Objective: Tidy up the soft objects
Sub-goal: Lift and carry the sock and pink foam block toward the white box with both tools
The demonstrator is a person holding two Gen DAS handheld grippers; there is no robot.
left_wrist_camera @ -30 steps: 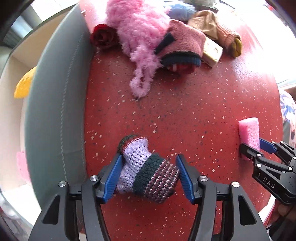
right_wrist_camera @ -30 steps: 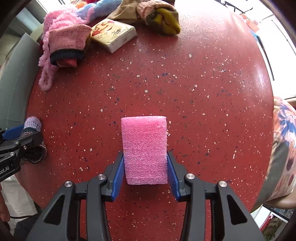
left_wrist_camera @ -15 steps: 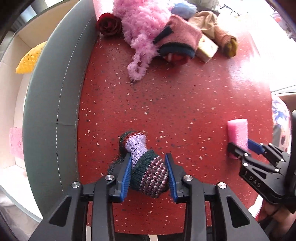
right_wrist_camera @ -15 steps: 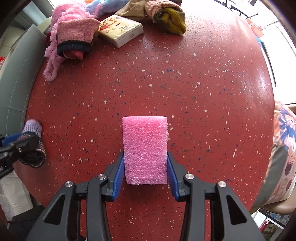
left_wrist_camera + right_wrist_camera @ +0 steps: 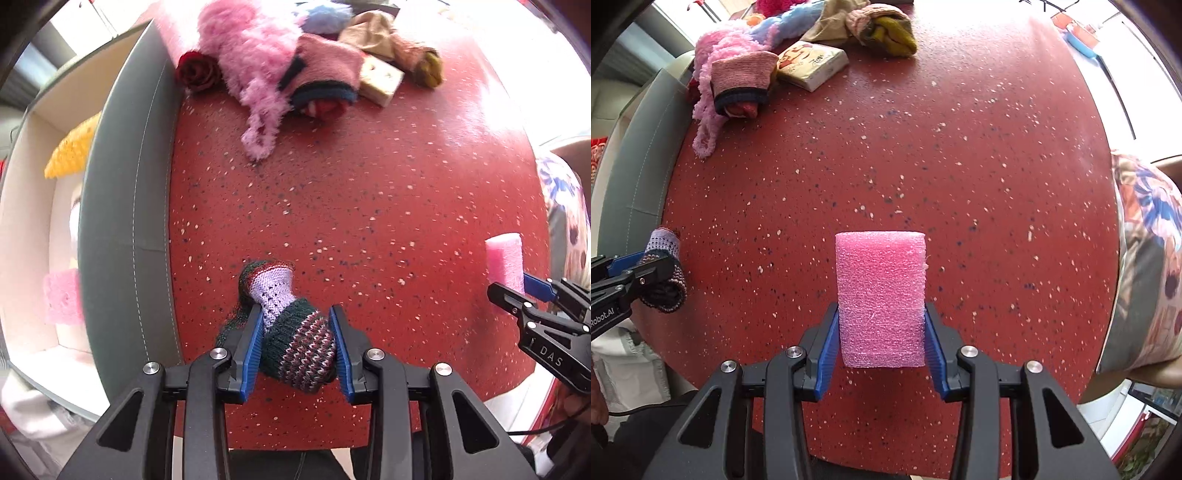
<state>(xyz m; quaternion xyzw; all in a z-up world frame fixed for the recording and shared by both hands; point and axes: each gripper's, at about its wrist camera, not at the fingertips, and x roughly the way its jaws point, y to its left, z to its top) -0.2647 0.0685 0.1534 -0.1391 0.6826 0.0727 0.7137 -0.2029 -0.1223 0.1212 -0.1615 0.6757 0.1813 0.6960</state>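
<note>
A striped knitted sock was clamped between the blue fingers of the left gripper above the red speckled desk. At the right edge, a pink foam block was held by the right gripper.

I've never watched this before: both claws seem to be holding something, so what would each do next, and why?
Probably carry both toward the shelf on the left: the left gripper grips the knitted sock, the right gripper grips the pink foam block, both apparently clear of the table.
</note>
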